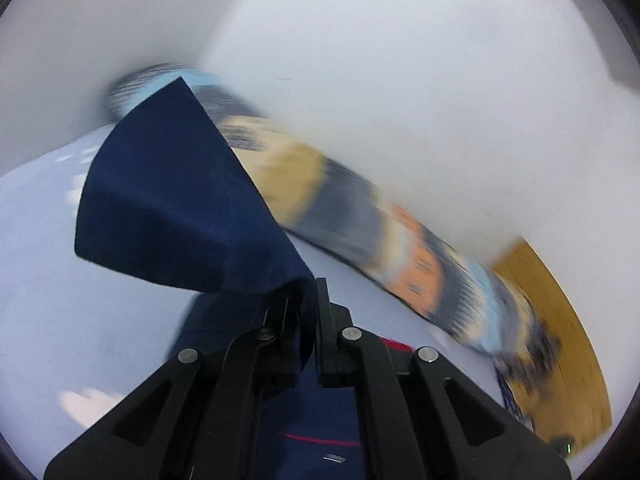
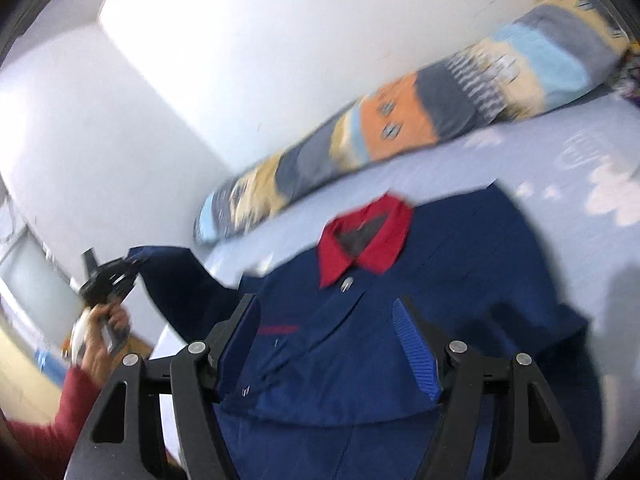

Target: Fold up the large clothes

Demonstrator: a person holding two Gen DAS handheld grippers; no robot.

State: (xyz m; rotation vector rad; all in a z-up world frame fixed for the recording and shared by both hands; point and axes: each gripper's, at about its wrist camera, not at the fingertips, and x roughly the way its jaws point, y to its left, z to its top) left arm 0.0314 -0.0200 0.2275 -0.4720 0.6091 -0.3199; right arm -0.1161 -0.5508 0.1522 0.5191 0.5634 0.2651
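Observation:
A navy blue jacket (image 2: 400, 344) with a red collar (image 2: 368, 236) lies front up on a pale blue bed sheet (image 2: 540, 160). My left gripper (image 1: 308, 300) is shut on the jacket's sleeve end (image 1: 176, 200), which stands up from the jaws. In the right wrist view the left gripper (image 2: 132, 264) holds that sleeve (image 2: 188, 280) lifted off the bed at the left. My right gripper (image 2: 324, 328) is open and empty above the jacket's chest.
A long patterned bolster pillow (image 2: 400, 120) lies along the white wall (image 2: 280, 60) at the bed's far side; it also shows in the left wrist view (image 1: 360, 220). Wood floor (image 1: 560, 320) shows past the bed. The person's hand and red sleeve (image 2: 80, 380) are at the left.

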